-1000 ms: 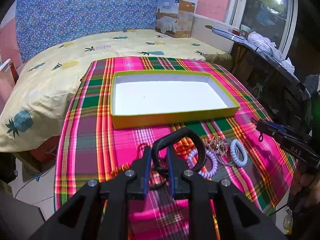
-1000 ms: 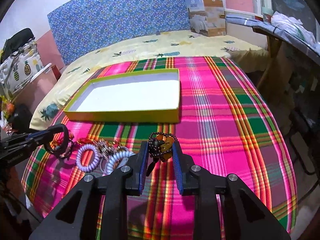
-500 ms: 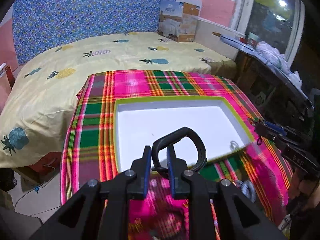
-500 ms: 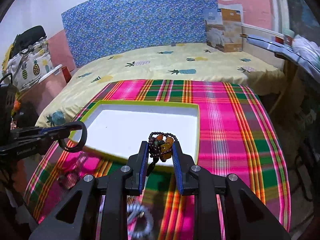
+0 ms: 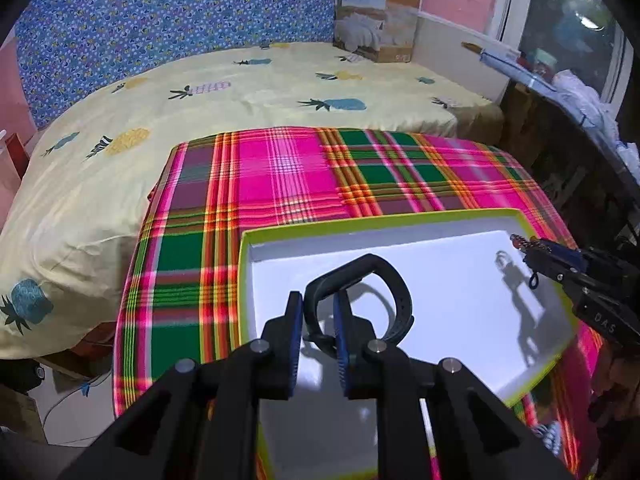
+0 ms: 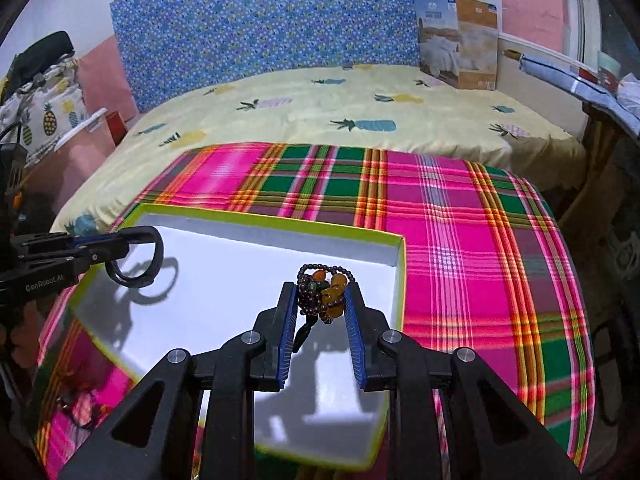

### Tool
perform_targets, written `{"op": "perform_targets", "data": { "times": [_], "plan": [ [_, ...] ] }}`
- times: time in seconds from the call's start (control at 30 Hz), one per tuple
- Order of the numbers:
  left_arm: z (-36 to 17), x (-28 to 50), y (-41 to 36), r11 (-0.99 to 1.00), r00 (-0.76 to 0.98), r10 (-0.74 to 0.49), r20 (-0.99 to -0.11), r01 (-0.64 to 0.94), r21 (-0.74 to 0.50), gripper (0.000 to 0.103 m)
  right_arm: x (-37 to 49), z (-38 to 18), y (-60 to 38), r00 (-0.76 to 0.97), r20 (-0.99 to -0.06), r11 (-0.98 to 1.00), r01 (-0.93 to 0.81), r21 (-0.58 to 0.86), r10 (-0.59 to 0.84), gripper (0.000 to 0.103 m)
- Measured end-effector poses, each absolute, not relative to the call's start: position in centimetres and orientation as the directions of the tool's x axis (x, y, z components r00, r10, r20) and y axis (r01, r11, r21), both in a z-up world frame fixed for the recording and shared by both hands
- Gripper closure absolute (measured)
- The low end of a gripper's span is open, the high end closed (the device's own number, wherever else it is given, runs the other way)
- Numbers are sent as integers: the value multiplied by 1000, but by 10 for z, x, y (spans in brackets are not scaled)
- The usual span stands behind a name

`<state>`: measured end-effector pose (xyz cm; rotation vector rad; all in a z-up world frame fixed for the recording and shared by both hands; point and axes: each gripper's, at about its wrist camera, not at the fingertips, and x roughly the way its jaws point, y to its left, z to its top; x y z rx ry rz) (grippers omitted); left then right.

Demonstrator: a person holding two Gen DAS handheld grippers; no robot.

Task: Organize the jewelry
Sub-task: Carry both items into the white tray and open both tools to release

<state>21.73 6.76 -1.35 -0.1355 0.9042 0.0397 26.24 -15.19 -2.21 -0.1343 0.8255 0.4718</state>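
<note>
Black and springy-looking, the band (image 5: pixel 360 300) sits pinched by one side of its loop in the left gripper (image 5: pixel 318 324), above the white floor of the green-rimmed box (image 5: pixel 400 218). It probably weighs little. Amber and dark beads (image 6: pixel 324 294), bunched between the right gripper (image 6: pixel 320 320) pads, are limp and likely to spill; a grip on the whole cluster suits them.
</note>
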Motion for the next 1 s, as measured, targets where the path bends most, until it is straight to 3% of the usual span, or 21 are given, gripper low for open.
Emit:
{"op": "perform_targets", "data": {
  "times": [0.33, 0.6, 0.73, 1.0],
  "plan": [
    [-23, 236, 69, 991, 603, 43, -796, -127, -42, 87, 292, -39, -150, 562, -771, 905, -424, 43, 300, 78],
    [-19, 230, 72, 991, 617, 18, -787, -116, -68, 86, 291, -36, -152, 560, -772, 906, -420, 48, 300, 77],
    [-10, 217, 71, 991, 637, 20, -770, -116, -70, 85, 281, -27, -154, 573, -760, 905, -422, 49, 308, 66],
    [12, 170, 62, 993, 685, 1, -728, -85, -79, 83, 231, 1, -164, 603, -717, 897, -437, 71, 351, 65]
  ]
}}
